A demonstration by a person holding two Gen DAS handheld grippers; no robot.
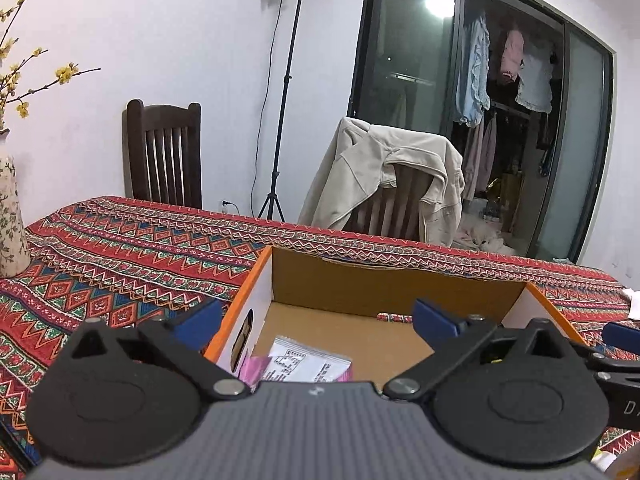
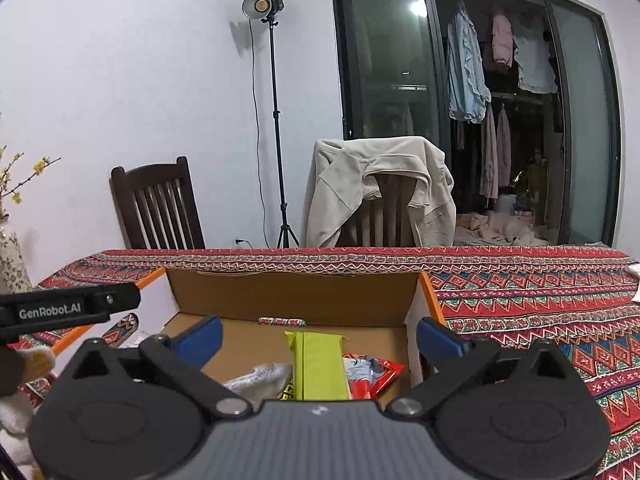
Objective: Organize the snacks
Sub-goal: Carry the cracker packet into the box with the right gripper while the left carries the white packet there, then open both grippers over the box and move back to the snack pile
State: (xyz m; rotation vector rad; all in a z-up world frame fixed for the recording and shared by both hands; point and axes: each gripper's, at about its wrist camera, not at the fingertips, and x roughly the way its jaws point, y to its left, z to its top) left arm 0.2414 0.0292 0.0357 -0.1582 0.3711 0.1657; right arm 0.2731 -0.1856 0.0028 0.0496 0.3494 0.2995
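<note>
An open cardboard box with orange rims [image 1: 256,276] [image 2: 430,292] sits on the patterned tablecloth. In the left wrist view a pink and white snack packet [image 1: 308,364] lies on the box floor. My left gripper [image 1: 316,318] is open and empty above the box's near left part. In the right wrist view a lime green snack bar [image 2: 318,364], a red packet [image 2: 376,376] and a whitish packet [image 2: 260,380] lie in the box. My right gripper [image 2: 318,336] is open and empty above them. The left gripper's body [image 2: 68,308] shows at the left edge.
A floral vase with yellow blossoms [image 1: 10,216] stands at the table's left. Two chairs stand behind the table, one dark [image 1: 164,152], one draped with a beige jacket [image 1: 384,176]. A light stand [image 1: 280,120] is by the wall. White paper [image 1: 632,300] lies at right.
</note>
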